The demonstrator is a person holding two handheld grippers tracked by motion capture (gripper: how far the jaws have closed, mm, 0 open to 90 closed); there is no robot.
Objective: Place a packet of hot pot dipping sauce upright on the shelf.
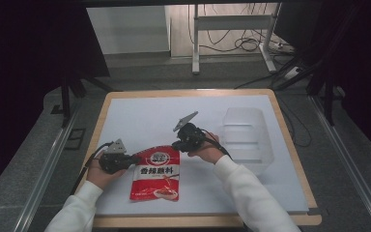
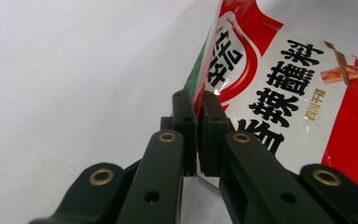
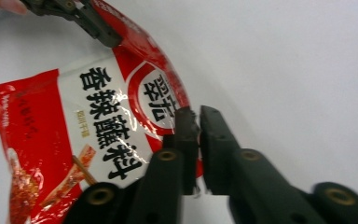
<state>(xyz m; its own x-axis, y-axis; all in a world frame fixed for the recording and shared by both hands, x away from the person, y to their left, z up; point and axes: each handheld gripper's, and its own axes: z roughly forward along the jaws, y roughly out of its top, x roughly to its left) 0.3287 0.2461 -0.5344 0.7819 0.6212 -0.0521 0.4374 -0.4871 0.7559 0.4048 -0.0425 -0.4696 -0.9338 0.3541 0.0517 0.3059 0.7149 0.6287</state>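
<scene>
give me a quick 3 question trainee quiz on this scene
1. True or false: the left gripper is shut on the packet's edge.
2. What stands right of the packet? A) clear bin B) metal bowl C) cardboard box
3. What colour is most of the packet?

Key: 1 true. 2 A, the clear bin. 3 red.

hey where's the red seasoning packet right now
In the high view the red seasoning packet lies on the white table, front centre, between the left gripper and right gripper, left of the clear container.
</scene>
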